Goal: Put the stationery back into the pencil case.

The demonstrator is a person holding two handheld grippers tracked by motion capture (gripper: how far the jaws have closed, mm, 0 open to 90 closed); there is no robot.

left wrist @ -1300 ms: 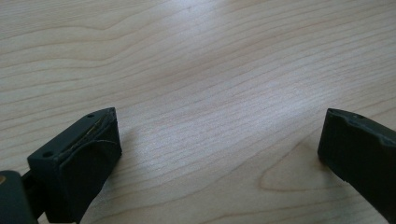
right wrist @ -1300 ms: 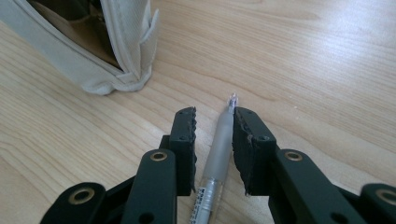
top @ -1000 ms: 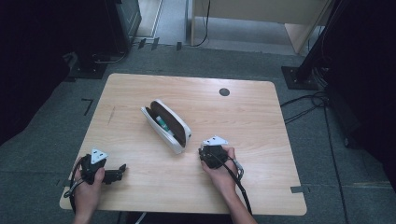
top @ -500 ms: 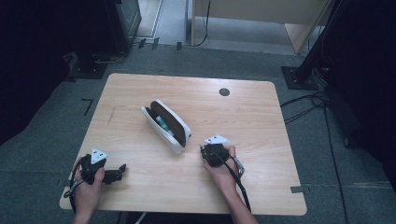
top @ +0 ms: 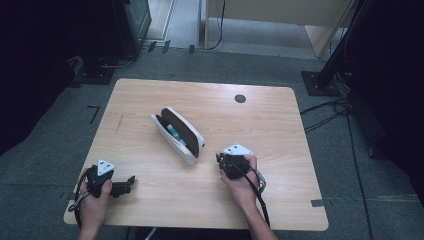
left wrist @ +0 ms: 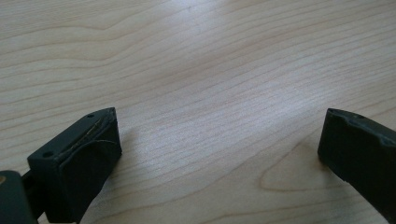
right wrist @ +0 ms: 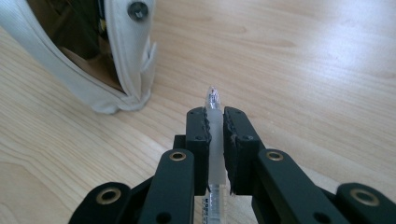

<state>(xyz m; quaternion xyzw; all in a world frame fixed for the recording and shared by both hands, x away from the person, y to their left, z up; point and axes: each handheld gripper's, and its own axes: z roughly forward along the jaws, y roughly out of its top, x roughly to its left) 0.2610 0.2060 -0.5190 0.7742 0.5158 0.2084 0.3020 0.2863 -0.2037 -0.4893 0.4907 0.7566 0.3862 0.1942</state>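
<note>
A white pencil case (top: 178, 134) lies unzipped near the middle of the wooden table (top: 280, 125), with a green and white item (top: 174, 132) inside. In the right gripper view its white end (right wrist: 116, 60) is just ahead and to the left. My right gripper (top: 219, 159) sits to the right of the case, shut (right wrist: 215, 114) on a clear pen (right wrist: 214, 100) whose tip pokes out past the jaws toward the case. My left gripper (top: 131, 180) rests low at the front left corner, jaws wide open (left wrist: 218, 116) over bare wood.
A black round grommet (top: 240, 98) is set in the table's far right part. Dark equipment stands (top: 320, 80) and cables (top: 330, 107) ring the table on the grey floor. Bare wood lies between the two grippers.
</note>
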